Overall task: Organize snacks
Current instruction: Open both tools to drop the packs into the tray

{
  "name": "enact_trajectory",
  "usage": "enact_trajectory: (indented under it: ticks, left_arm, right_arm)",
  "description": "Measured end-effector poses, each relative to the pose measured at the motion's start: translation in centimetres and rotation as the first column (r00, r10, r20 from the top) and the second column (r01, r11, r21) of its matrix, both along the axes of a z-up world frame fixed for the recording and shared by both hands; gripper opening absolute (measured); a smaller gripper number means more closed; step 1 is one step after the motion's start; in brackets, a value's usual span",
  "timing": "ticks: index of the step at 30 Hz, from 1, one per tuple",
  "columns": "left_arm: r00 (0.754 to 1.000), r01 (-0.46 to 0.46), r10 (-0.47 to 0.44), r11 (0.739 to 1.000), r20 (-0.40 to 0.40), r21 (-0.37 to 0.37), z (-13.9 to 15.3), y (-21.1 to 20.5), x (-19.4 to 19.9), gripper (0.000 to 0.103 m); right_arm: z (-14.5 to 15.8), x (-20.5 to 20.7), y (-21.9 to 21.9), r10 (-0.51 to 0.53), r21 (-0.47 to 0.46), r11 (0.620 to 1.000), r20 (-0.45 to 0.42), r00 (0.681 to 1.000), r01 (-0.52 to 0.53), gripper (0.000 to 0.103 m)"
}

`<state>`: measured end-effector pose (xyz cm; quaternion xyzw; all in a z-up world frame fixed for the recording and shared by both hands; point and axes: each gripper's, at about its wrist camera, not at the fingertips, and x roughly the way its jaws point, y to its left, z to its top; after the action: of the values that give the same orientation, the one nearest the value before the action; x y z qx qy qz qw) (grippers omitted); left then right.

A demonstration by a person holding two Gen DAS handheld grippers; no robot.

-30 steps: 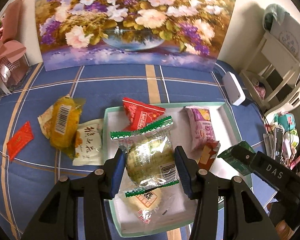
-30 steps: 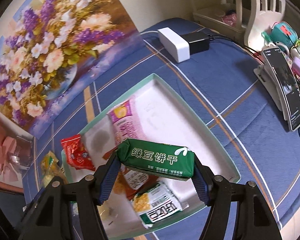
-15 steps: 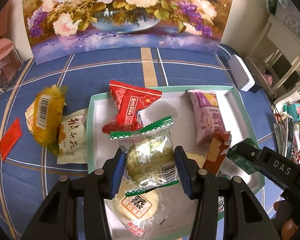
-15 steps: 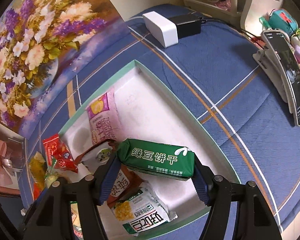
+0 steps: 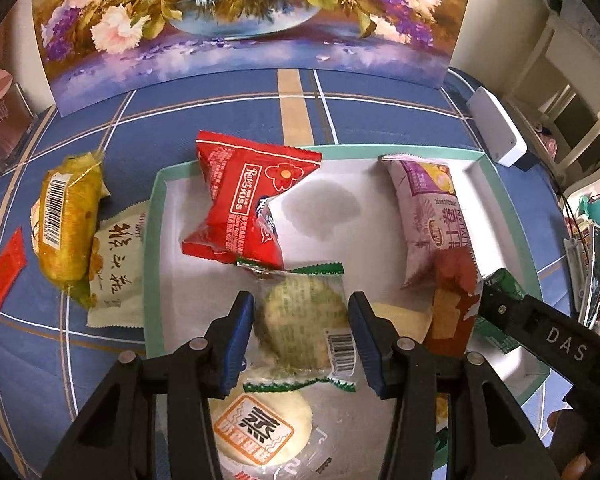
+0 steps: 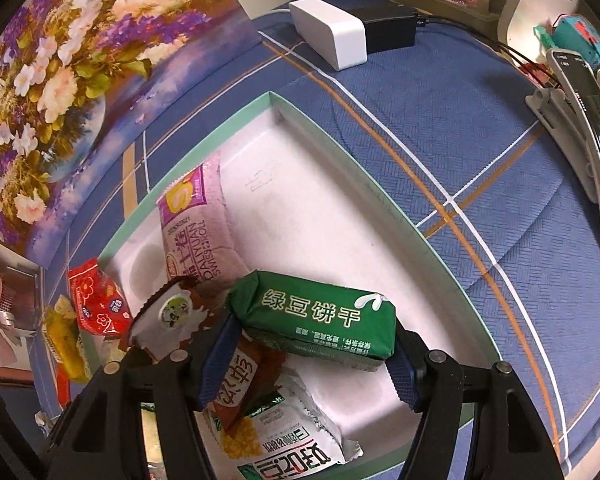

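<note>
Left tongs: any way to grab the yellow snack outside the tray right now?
Probably not yet. The left tongs are shut on a clear-wrapped green cake over the tray. The yellow snack lies uncovered on the cloth, so dropping the cake first should free them.

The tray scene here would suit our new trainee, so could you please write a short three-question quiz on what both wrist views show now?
1. True or false: the left gripper is shut on the clear green-edged cake packet.
2. Multiple choice: the right gripper holds which item? A) a red pouch B) the green biscuit pack C) a phone
3. Short answer: where does the yellow barcode snack lie relative to the mint-rimmed tray?

Key:
1. True; the blue pads press on both its sides.
2. B
3. Outside the tray, on the blue cloth beside its left rim in the left wrist view.
</note>
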<state>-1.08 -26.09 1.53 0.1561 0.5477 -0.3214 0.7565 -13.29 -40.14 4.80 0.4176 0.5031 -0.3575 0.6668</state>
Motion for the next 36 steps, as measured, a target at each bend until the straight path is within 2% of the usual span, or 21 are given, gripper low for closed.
enact_trajectory:
  ticks: [8,11,24,27,31,32,34,36]
  left_arm:
    - [1.0,-0.006,0.006,1.0,-0.005,-0.009,0.3,-0.1,0.1,0.052]
    - [1.0,-0.017,0.016,1.0,-0.022,-0.018,0.7,0.0,0.3,0.056]
    - [1.0,-0.031,0.031,0.993,0.0,-0.115,5.6,1.2,1.3,0.061]
    - [0.999,-0.044,0.044,0.992,-0.002,-0.122,6.1,1.7,1.7,0.067]
    - [0.998,-0.067,0.066,0.99,-0.015,-0.126,6.3,2.3,2.3,0.069]
    - [0.997,-0.076,0.074,0.989,-0.019,-0.126,6.2,2.5,2.6,0.07]
    - [0.995,-0.099,0.097,0.988,-0.018,-0.119,6.1,2.8,2.9,0.078]
    - [0.993,-0.116,0.116,0.987,-0.011,-0.113,5.9,3.0,3.2,0.084]
  right_arm:
    - [-0.1,0.5,-0.1,0.015,-0.002,1.0,-0.013,1.0,-0.015,0.073]
    - [0.5,0.4,0.1,0.024,-0.011,1.0,-0.013,1.0,-0.025,0.074]
    - [5.0,1.1,0.2,0.066,-0.112,0.992,0.024,0.998,-0.063,0.075]
    - [5.4,1.1,0.2,0.069,-0.122,0.99,0.026,0.997,-0.065,0.076]
    - [5.1,1.0,0.4,0.076,-0.123,0.99,0.015,0.997,-0.074,0.078]
    - [5.0,1.1,0.5,0.079,-0.122,0.989,0.009,0.997,-0.078,0.079]
    - [4.7,1.1,0.5,0.083,-0.119,0.989,0.0,0.997,-0.082,0.083]
    - [4.5,1.2,0.6,0.082,-0.118,0.99,0.0,0.997,-0.081,0.098]
